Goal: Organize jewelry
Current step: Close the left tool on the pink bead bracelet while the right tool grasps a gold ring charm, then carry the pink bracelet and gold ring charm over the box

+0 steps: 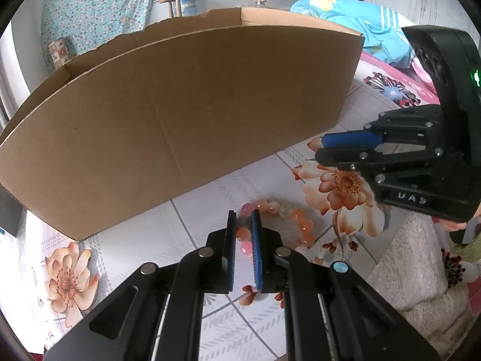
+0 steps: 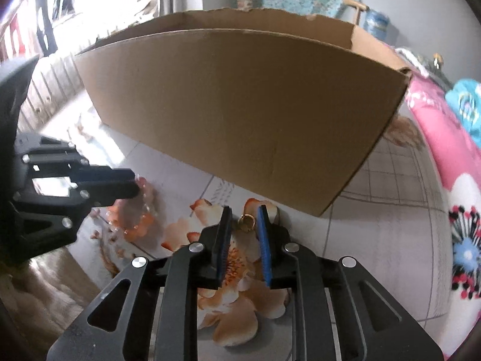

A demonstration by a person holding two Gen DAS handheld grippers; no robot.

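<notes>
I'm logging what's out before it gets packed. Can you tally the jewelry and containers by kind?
Bead bracelet: 1
Gold ring: 1
Cardboard box: 1
Total: 3

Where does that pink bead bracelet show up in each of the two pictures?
Left wrist view: bead bracelet low centre, between the left gripper fingers.
Right wrist view: bracelet at left, under that same gripper.
Shared landmark: cardboard box behind it.
</notes>
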